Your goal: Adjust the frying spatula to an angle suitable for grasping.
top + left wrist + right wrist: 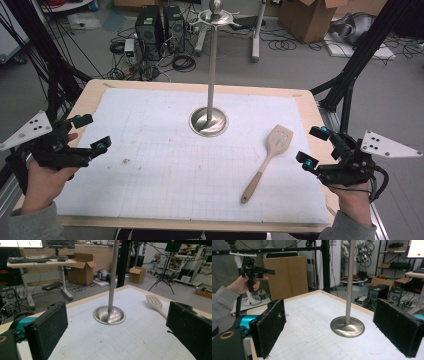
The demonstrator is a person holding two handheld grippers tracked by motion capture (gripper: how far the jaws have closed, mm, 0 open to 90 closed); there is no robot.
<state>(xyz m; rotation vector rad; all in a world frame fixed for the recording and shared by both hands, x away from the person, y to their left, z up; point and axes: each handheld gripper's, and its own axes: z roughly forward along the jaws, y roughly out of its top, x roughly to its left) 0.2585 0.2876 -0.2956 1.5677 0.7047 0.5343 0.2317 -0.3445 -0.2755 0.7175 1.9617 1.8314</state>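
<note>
A pale slotted spatula (269, 158) with a wooden handle lies flat on the white gridded mat (165, 165), right of centre; its slotted head (155, 302) also shows in the left gripper view. A steel stand (212, 75) rises from a round base (209, 121) at the mat's middle, with its base (109, 314) and base (347, 326) ahead in both gripper views. My left gripper (90, 134) hovers over the table's left edge, open and empty. My right gripper (314, 148) is held at the right edge, jaws wide apart, nothing between them. The spatula lies a short way left of it.
The wooden table edge (195, 87) frames the mat. Black frame struts (360, 55) stand at the right and left. On the floor beyond are computer towers (160, 27), cables and cardboard boxes (310, 17). The left gripper (253, 272) appears far off in the right gripper view.
</note>
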